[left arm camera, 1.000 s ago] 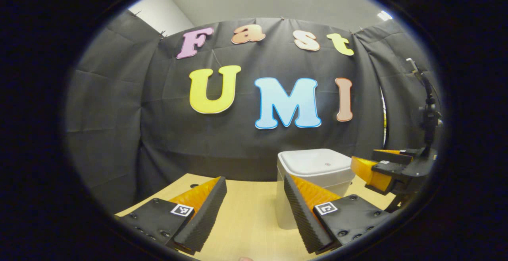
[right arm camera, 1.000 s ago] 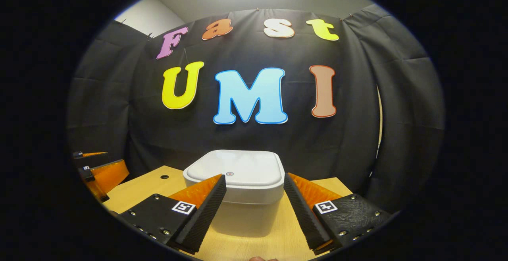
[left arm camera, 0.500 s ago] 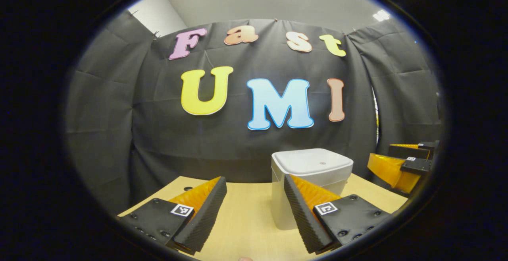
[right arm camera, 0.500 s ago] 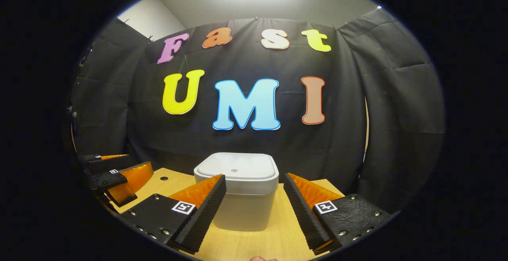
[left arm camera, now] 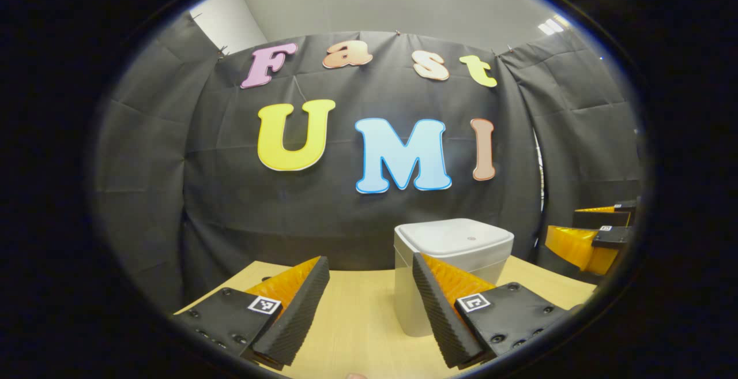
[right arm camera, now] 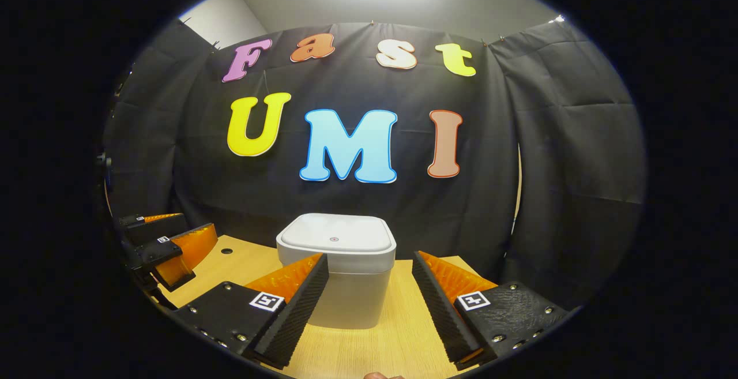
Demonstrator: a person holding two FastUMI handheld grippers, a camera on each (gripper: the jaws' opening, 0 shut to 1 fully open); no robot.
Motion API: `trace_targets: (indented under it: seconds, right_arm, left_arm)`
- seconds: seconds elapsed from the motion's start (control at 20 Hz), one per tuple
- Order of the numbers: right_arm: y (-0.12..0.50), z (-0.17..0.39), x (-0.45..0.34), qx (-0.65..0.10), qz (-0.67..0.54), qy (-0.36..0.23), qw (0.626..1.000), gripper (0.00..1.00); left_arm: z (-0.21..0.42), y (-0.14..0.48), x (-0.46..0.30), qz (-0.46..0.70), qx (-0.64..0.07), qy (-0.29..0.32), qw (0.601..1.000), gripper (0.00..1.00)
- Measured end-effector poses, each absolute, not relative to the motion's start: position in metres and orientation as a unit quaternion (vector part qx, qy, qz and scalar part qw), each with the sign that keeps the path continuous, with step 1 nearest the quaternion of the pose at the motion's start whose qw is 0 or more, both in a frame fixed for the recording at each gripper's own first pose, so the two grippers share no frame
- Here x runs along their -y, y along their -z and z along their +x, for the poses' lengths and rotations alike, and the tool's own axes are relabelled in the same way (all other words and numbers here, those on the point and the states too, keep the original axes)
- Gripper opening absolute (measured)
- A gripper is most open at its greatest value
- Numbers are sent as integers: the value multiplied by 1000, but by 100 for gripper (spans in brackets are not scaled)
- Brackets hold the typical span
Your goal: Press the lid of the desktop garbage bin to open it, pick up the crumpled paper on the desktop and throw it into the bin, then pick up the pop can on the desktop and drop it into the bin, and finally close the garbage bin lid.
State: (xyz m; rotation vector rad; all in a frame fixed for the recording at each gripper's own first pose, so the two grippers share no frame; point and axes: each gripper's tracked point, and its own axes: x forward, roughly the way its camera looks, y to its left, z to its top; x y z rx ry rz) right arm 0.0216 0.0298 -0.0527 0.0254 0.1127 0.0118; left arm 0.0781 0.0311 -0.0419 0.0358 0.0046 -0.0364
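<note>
Both our grippers, left [left arm camera: 369, 304] and right [right arm camera: 369, 304], hang spread and empty short of the lidded bin [right arm camera: 337, 269] on the bench [right arm camera: 398, 333]; an off-centre press may skid it.

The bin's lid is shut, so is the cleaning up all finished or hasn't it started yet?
It cannot be told for sure. The white bin stands on the wooden table with its lid down flat. The left gripper and right gripper are both open, hold nothing and sit back from the bin. Either the trash is already inside and only pulling away remains, or every step is still to do.
</note>
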Motion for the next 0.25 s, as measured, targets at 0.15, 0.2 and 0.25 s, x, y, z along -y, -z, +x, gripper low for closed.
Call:
trace_targets:
  seconds: [0.15, 0.2, 0.25]
  right_arm:
    - [51, 17, -32, -59, 0, -3, 998, 94]
    - [49, 17, -31, -57, -5, 1, 998, 94]
    - [47, 17, -29, -56, -8, 4, 998, 94]
  left_arm:
    - [77, 41, -37, 25, 7, 19, 999, 95]
    - [77, 41, -37, 20, 9, 22, 1000, 95]
    - [77, 40, -36, 15, 10, 26, 1000, 95]
